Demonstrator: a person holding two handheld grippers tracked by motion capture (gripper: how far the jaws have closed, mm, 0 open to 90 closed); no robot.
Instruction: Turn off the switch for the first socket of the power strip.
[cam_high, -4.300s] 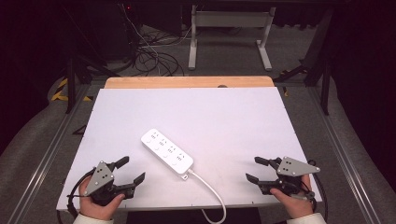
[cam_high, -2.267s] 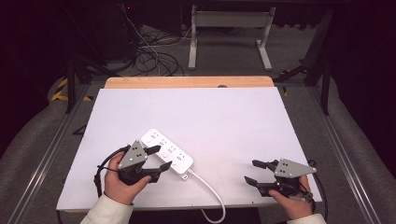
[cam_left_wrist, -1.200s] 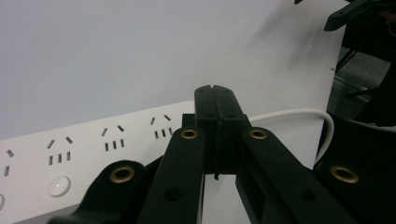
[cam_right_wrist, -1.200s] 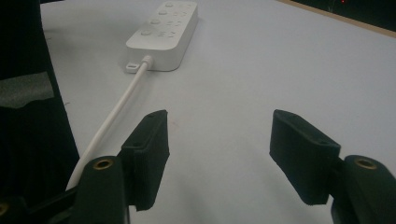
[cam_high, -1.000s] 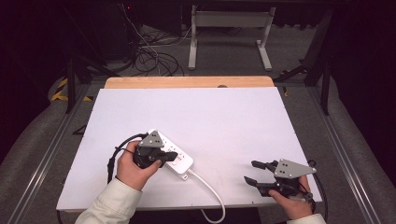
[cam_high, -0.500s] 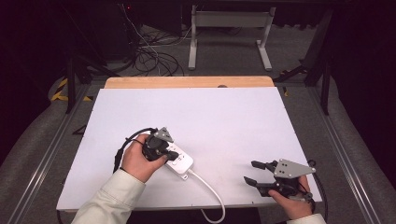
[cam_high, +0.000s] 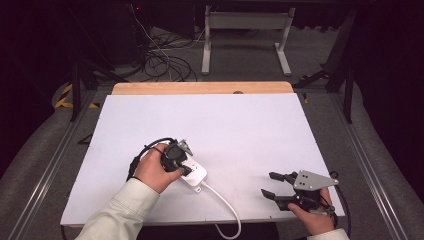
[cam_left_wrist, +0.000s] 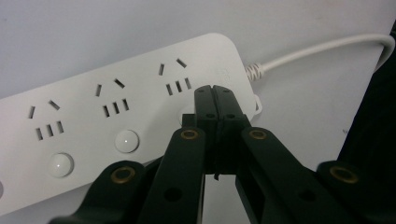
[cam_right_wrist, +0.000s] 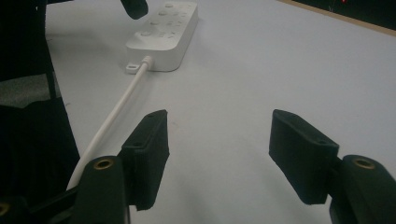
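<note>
A white power strip (cam_high: 196, 172) lies on the white table (cam_high: 240, 130), its white cable (cam_high: 222, 200) running off the near edge. My left gripper (cam_high: 186, 170) is over the strip. In the left gripper view my left gripper (cam_left_wrist: 215, 93) is shut, its tips pressed on the strip (cam_left_wrist: 93, 121) at the round button below the outlet nearest the cable (cam_left_wrist: 308, 49). My right gripper (cam_high: 269, 185) rests open at the table's front right, holding nothing. In the right gripper view my right gripper (cam_right_wrist: 219, 135) faces the strip (cam_right_wrist: 163, 32) and its cable (cam_right_wrist: 109, 123) across bare table.
A wooden strip (cam_high: 202, 88) borders the table's far edge. Beyond it stand a metal frame (cam_high: 245, 30) and tangled cables (cam_high: 160, 57) on the floor. Metal rails (cam_high: 45, 170) run along both sides of the table.
My left gripper has come from the front left corner onto the power strip, and its jaws have shut and pressed down near the cable end. The right gripper has stayed put.
</note>
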